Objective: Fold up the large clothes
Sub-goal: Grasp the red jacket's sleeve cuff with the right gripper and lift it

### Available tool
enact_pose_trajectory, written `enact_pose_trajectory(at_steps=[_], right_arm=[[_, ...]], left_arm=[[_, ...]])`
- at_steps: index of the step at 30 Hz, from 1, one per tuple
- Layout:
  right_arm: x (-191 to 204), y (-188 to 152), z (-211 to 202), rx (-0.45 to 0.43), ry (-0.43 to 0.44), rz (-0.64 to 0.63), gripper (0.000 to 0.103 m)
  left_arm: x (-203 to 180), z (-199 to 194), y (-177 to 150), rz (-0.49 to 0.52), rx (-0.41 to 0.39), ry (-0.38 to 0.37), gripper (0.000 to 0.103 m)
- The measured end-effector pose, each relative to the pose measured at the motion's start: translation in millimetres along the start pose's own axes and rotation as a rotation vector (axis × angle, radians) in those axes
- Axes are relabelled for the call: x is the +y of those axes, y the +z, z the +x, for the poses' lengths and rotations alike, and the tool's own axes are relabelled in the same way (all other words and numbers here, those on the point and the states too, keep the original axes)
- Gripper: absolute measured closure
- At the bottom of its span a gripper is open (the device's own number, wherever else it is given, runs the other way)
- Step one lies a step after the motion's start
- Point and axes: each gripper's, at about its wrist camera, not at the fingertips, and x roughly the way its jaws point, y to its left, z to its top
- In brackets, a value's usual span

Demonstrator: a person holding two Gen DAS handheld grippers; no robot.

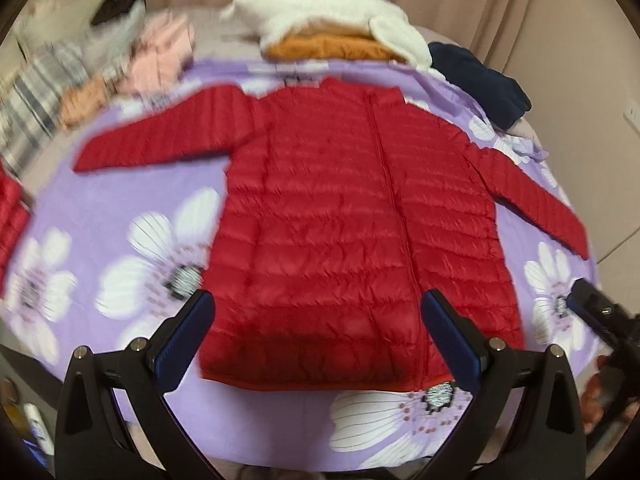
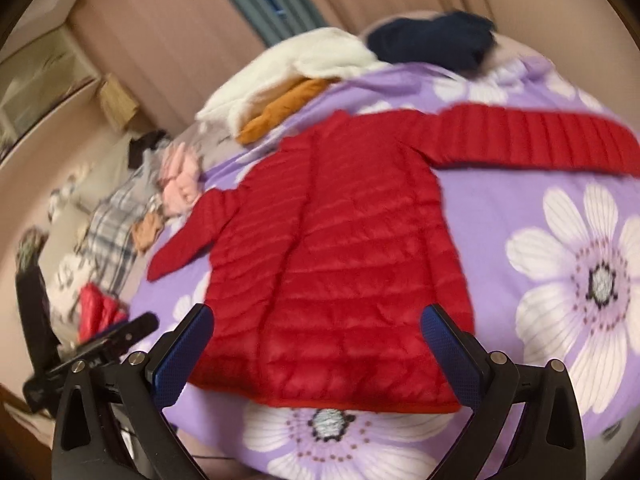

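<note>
A bed takes up most of the room, covered with a purple blanket (image 1: pixel 248 184) printed with big white flowers. Spread flat across the middle of it lies a red quilted puffer jacket (image 1: pixel 344 232), front side up with the zipper closed, both sleeves stretched out to the sides and the hem nearest the grippers. Beyond the collar sits a heap of clothes: a white fleece (image 1: pixel 320 16) on top of an orange garment (image 1: pixel 332 49), with a dark navy garment (image 1: pixel 484 80) just beside them. A pink garment (image 1: pixel 164 54) and a plaid cloth (image 1: pixel 36 92) lie further off to the side. The left gripper (image 1: pixel 318 312) hovers above the hem, fingers spread wide and holding nothing. The right gripper (image 2: pixel 316 326) hangs likewise over the hem, jaws apart and empty.
</note>
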Motion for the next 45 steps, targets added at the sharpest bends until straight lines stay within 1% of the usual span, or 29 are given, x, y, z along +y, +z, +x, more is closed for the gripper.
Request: enact_pose_trajectory(at_steps=[2, 4, 5, 8, 11, 15, 19, 22, 23, 24, 27, 29, 32, 35, 37, 38, 40, 41, 42, 43, 45], right_arm=[[-21.1, -3.6, 5.8, -0.005, -0.028, 0.042, 0.001], [-43.9, -5.7, 10.9, -0.004, -0.025, 0.100, 0.001], [-49.8, -5.2, 10.6, -0.004, -0.016, 0.124, 0.001], [-92.2, -4.7, 8.9, -0.026, 0.002, 0.261, 0.001], [-132.0, 0.9, 3.1, -0.072, -0.018, 0.370, 0.001], [-173.0, 14.8, -6.0, -0.135, -0.065, 0.466, 0.001], [-210.7, 33.3, -5.9, -0.182, -0.096, 0.533, 0.001], [-238.1, 50.1, -4.1, -0.226, -0.085, 0.594, 0.001], [-241.1, 51.2, -3.9, -0.237, -0.078, 0.605, 0.001], [-247.5, 54.8, -3.5, -0.263, -0.061, 0.620, 0.001], [-264.5, 66.1, -0.8, -0.325, -0.049, 0.664, 0.001], [-277.1, 72.7, 1.1, -0.378, -0.040, 0.716, 0.004], [-291.9, 79.5, 0.0, -0.450, -0.023, 0.775, 0.012], [-305.7, 84.7, -1.2, -0.513, -0.016, 0.838, 0.026], [-310.6, 83.4, -1.3, -0.504, -0.040, 0.857, 0.042], [-312.5, 81.3, -2.9, -0.494, -0.064, 0.859, 0.047], [-313.6, 80.7, -3.4, -0.460, -0.115, 0.855, 0.069], [-314.3, 80.9, -4.4, -0.447, -0.138, 0.853, 0.074], [-313.3, 79.9, -6.3, -0.437, -0.156, 0.849, 0.082], [-311.7, 80.2, -6.3, -0.425, -0.175, 0.840, 0.087], [-292.8, 87.3, -16.2, -0.412, -0.240, 0.746, 0.091]], left_arm=[[4.3, 11.3, 0.0, -0.046, 0.034, -0.061, 0.000], [8.8, 23.5, -1.3, -0.095, 0.058, -0.119, 0.000], [10.4, 27.9, -1.7, -0.114, 0.067, -0.138, 0.000], [11.9, 37.5, -1.7, -0.152, 0.089, -0.198, 0.000], [11.1, 41.2, 1.7, -0.163, 0.083, -0.234, 0.000], [3.2, 44.5, 10.4, -0.136, 0.072, -0.221, 0.000], [-2.9, 54.2, 18.8, -0.106, 0.083, -0.195, 0.000], [-3.9, 63.1, 24.0, -0.097, 0.099, -0.179, 0.000], [-4.2, 66.1, 25.4, -0.094, 0.103, -0.175, 0.000], [-5.8, 69.8, 27.6, -0.090, 0.109, -0.169, 0.000], [-10.0, 78.4, 33.3, -0.079, 0.121, -0.161, 0.000], [-13.4, 82.1, 36.5, -0.071, 0.126, -0.158, 0.000], [-18.1, 87.7, 42.0, -0.051, 0.128, -0.150, 0.000], [-20.6, 92.0, 45.6, -0.044, 0.128, -0.142, 0.000], [-21.0, 94.6, 46.5, -0.044, 0.131, -0.140, 0.000], [-20.0, 96.6, 47.2, -0.045, 0.135, -0.134, 0.000], [-17.6, 98.4, 47.8, -0.051, 0.137, -0.129, 0.000], [-16.8, 98.4, 48.0, -0.054, 0.135, -0.128, 0.000], [-15.6, 98.1, 48.2, -0.055, 0.132, -0.123, 0.000], [-12.6, 98.0, 49.1, -0.058, 0.127, -0.115, 0.000], [-7.9, 97.5, 50.6, -0.073, 0.121, -0.113, 0.001]])
